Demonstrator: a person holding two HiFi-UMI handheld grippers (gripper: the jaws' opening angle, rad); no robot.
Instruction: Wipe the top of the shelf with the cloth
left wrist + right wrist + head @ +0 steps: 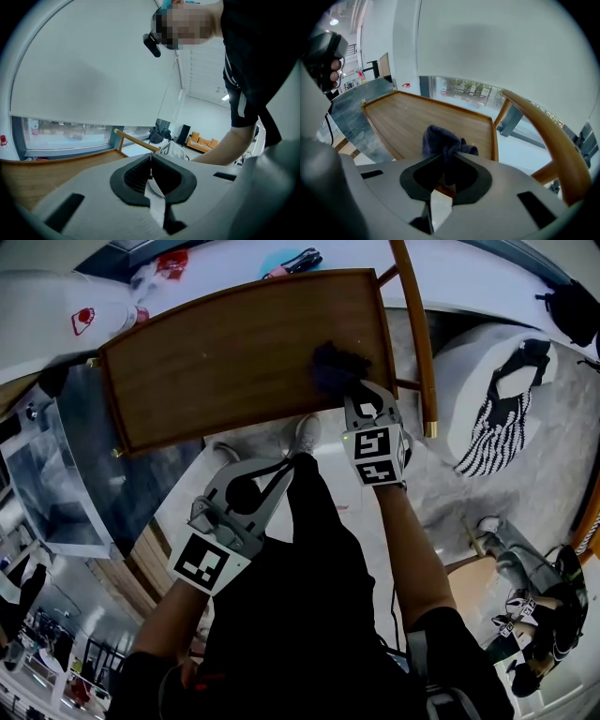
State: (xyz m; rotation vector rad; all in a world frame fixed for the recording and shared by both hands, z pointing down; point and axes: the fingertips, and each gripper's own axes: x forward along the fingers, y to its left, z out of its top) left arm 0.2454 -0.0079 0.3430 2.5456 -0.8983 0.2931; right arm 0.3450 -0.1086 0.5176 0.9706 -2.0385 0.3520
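1. Shelf top (pixel 234 362): the brown wooden board lies bare across its left and middle.
2. The left gripper (pixel 150 157) hangs off the board's near side, jaws together on nothing.
3. The cloth (pixel 440 140), dark and bunched, sits at the board's right end, pinched in the right gripper (pixel 449 157). It seems to press the wood, though contact is unclear.
4. Wiping looks to be in hand. Next calls for a steady leftward sweep, pressing down.

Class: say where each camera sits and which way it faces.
Head view: head-mounted, facing down at shelf top, left tool, right tool; arms, legs show.
Left gripper view: on left tool, facing window blind; forearm shows.
Right gripper view: on right tool, facing cloth and shelf top.
Shared: cloth, in head and right gripper views.
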